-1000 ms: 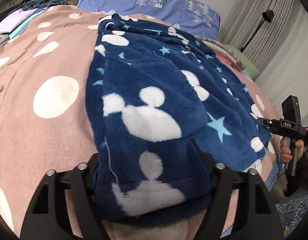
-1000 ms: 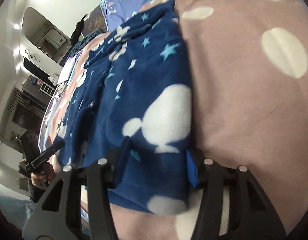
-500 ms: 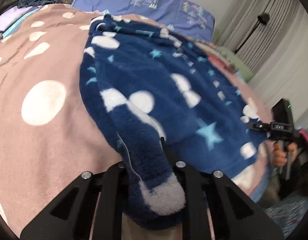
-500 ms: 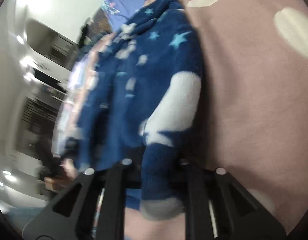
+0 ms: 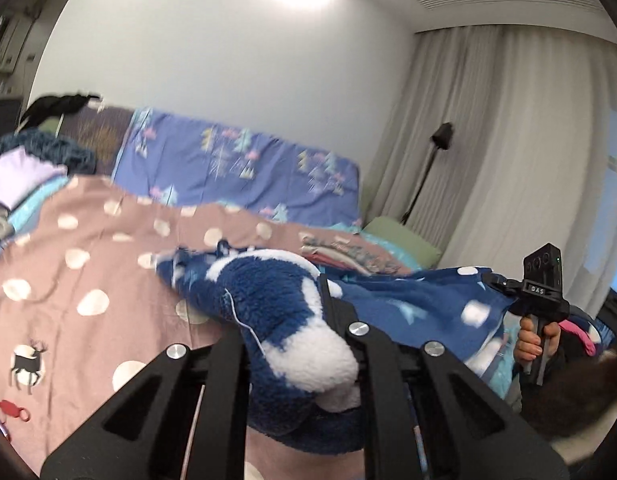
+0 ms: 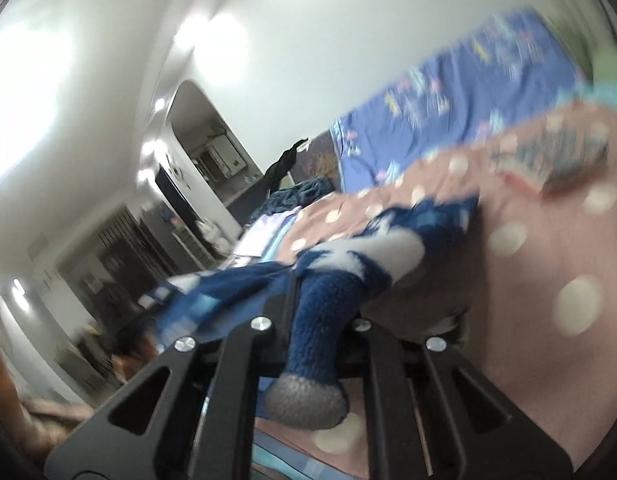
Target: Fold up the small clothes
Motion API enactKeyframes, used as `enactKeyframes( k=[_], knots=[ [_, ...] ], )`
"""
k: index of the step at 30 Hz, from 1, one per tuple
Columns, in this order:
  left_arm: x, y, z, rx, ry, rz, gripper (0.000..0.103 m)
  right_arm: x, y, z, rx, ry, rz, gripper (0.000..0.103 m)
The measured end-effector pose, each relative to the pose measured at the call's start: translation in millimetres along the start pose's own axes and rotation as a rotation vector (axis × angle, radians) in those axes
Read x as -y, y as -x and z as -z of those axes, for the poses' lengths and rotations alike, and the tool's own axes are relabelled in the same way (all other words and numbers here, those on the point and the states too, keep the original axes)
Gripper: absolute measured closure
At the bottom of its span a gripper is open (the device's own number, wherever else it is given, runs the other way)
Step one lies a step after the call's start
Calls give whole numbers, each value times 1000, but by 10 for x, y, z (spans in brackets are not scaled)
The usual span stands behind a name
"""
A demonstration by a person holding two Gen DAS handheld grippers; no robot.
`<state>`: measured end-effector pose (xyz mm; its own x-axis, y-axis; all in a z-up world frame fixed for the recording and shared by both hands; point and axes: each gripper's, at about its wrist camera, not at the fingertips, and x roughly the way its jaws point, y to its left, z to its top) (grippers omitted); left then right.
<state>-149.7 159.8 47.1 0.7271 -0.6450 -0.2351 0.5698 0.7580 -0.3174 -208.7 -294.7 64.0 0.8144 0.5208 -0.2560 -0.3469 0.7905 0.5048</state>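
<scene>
A navy fleece garment with white shapes and light blue stars is lifted off the pink dotted bedspread. My left gripper is shut on one bunched corner of it. My right gripper is shut on the other corner, and the cloth stretches between them. In the left wrist view the right gripper's handle and the hand on it show at the right, with the garment's edge at it. The far end of the garment still trails on the bed.
A blue tree-print pillow lies at the head of the bed. Folded clothes are stacked at the far right of the bedspread. More clothes lie at the left. Curtains and a floor lamp stand to the right.
Both grippers closed on the garment's near corners and raised them. The views tilted up from the flat garment to the wall and ceiling. The right wrist view is blurred by motion.
</scene>
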Motion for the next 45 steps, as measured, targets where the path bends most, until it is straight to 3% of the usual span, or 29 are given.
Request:
enactKeyframes(
  k=[2,4,8,10,24,31,35,39,41,45],
  knots=[
    [72,113,88,-8,-9,5,89,-110,170,117,-6,55,72,93],
    [68,22,235,-63,-11,-24,89,-45,126,238,-43,38,116,93],
    [-224,-495,491,-195,77,-80,89,365,-343,420,-137,-79,190,93],
    [-331,-645,511,-200,94,-98,89,523,-580,449,-149,-120,206,93],
    [-646,-1317,-34,-173,34,-147,86,910,-1258,-148,-48,-127,213,92],
    [-961,-2021,-301,-187,28,-209,86,1181,-1863,-501,-46,-71,290,92],
    [-1278,-2586,-133,-274,47,-273,86,1521,-2340,-489,-117,-89,354,92],
    [-1641,-3052,208,-373,92,-327,86,1900,-2808,-234,-225,-88,466,92],
    [-1777,-3152,367,-400,117,-335,85,2010,-2891,-118,-254,-100,473,90],
    [-1807,-3070,340,-376,116,-305,80,1998,-2799,-110,-252,-95,442,84]
  ],
)
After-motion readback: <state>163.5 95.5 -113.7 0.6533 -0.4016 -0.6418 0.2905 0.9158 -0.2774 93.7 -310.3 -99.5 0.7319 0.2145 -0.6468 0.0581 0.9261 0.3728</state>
